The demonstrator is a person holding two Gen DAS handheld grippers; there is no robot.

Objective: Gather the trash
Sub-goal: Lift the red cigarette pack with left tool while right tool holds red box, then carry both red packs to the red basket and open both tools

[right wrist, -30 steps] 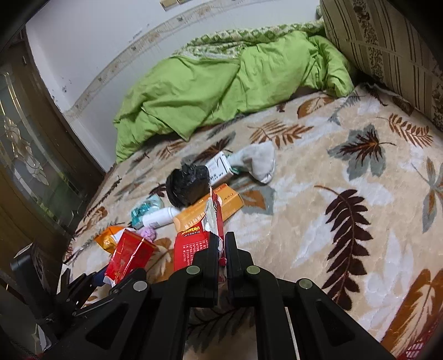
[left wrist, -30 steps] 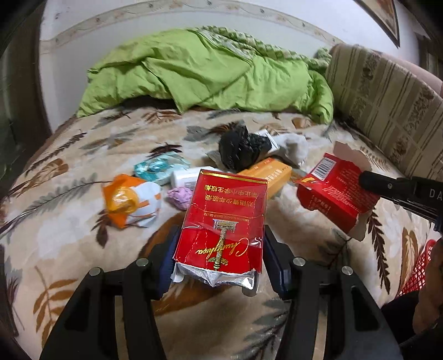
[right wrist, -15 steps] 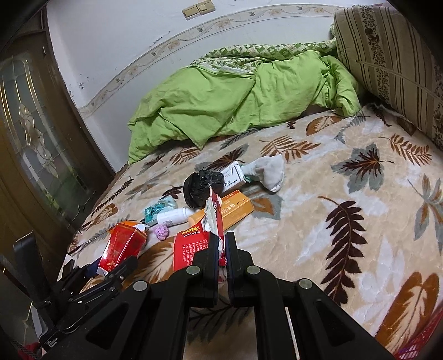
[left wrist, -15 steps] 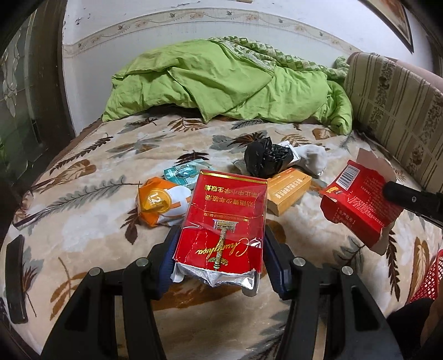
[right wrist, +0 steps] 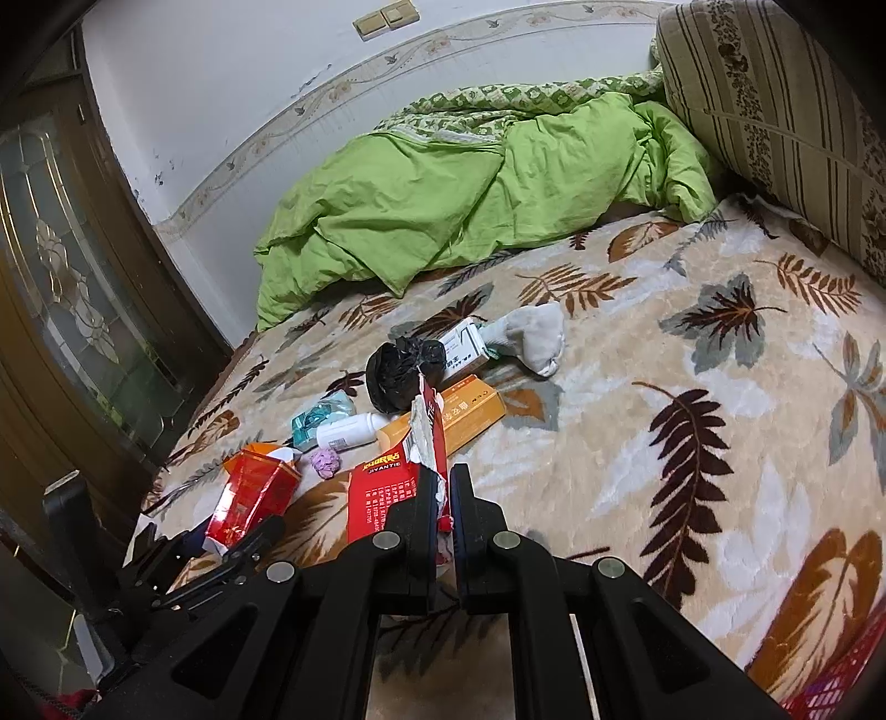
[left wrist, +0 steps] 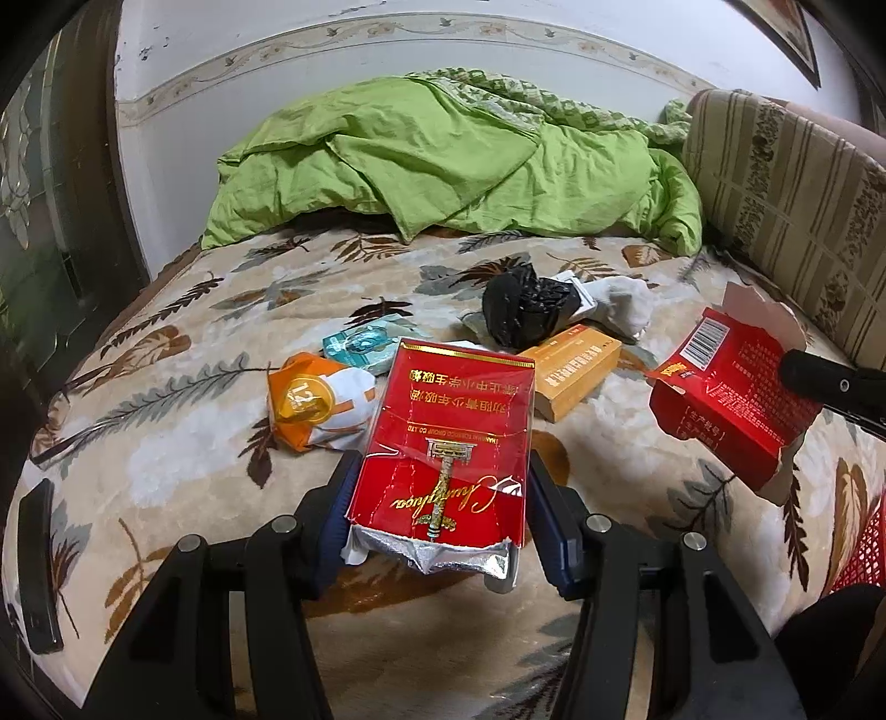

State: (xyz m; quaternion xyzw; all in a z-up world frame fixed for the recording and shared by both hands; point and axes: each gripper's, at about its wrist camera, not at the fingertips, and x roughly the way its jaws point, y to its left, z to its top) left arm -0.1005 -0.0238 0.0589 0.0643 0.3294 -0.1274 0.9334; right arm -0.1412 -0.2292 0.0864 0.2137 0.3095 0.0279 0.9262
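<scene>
My left gripper (left wrist: 440, 498) clamps the red cigarette pack (left wrist: 451, 437) by its sides; my right gripper (right wrist: 440, 493) pinches the torn red carton (right wrist: 387, 493) flat. Both are held above the bed (right wrist: 692, 387) for carrying to the red basket (left wrist: 861, 554).

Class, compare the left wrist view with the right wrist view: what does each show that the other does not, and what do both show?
Only the left wrist view shows the dark phone at the bed's edge. Only the right wrist view shows the white bottle, the purple wad and the wall switches. Both show the red cigarette pack in the left gripper, the torn red box, the black bag and the green quilt.
</scene>
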